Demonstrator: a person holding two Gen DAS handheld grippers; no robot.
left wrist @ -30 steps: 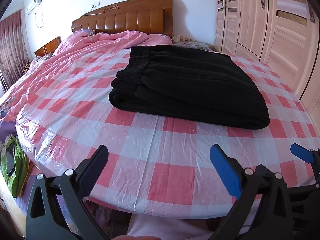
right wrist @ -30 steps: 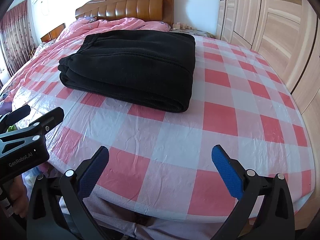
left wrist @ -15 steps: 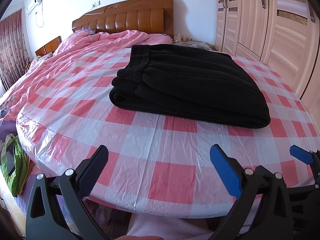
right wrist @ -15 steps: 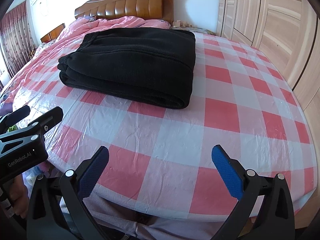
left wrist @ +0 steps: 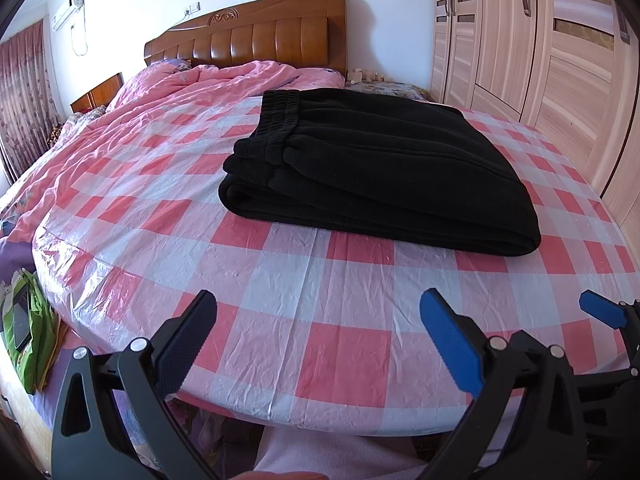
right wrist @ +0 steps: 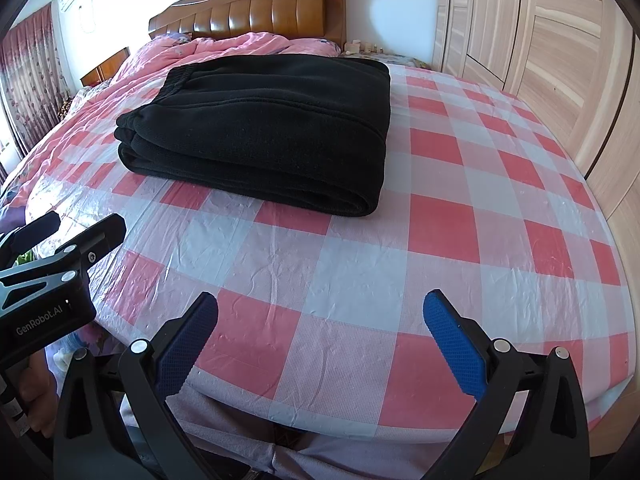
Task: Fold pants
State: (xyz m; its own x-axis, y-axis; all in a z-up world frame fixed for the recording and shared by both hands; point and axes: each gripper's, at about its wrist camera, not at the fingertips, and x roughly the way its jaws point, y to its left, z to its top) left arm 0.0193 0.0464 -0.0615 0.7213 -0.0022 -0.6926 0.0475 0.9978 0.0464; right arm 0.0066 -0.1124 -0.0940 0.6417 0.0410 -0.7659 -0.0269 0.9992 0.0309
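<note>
The black pants lie folded into a thick flat rectangle on the red-and-white checked plastic sheet covering the bed. The elastic waistband faces the far left. They also show in the right wrist view. My left gripper is open and empty, held over the near edge of the bed, well short of the pants. My right gripper is open and empty too, at the near edge, to the right of the left one. The left gripper shows at the left of the right wrist view.
A pink quilt is bunched toward the wooden headboard. A wooden wardrobe stands along the right side of the bed. A green bag lies on the floor at the left. The person's legs are below the bed edge.
Both grippers stay open and nearly still. The right wrist view has shifted slightly, so the pants sit a little closer and more central. The pants have not moved.
</note>
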